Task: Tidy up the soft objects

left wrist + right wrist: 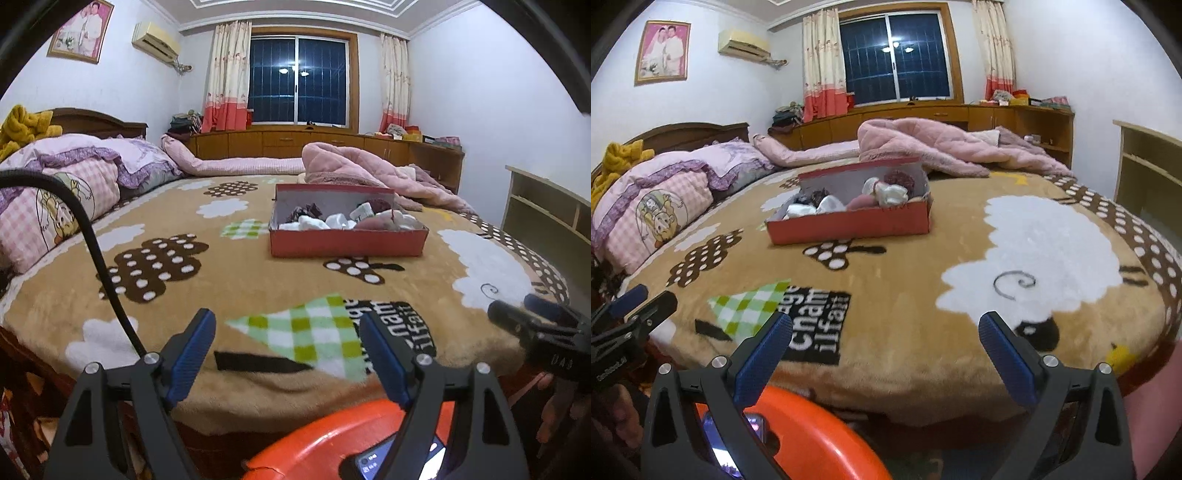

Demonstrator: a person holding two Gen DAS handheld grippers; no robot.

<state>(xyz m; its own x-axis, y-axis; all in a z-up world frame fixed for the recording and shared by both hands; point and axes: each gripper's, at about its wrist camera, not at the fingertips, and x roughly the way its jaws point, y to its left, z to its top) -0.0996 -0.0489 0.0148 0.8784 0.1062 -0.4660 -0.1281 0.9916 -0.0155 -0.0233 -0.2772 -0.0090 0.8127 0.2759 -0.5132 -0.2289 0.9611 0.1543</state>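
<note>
A red cardboard box (347,242) (849,225) sits on the brown patterned blanket (236,273) (908,258) in the middle of the bed. Inside it lie several rolled soft items (340,219) (882,192), white, pink and dark. My left gripper (288,325) hovers over the near edge of the bed, well short of the box, its jaws wide apart with nothing between them. My right gripper (884,328) is likewise open and empty, at the bed's near edge. Each gripper also shows at the side of the other's view, as the right gripper (532,317) and the left gripper (639,299).
A crumpled pink quilt (369,166) (931,147) lies behind the box. Pillows and a pink bedcover (74,177) (672,188) are piled at the left. An orange stool (332,443) (820,435) with a phone on it stands below the grippers. A black cable (92,240) crosses the left.
</note>
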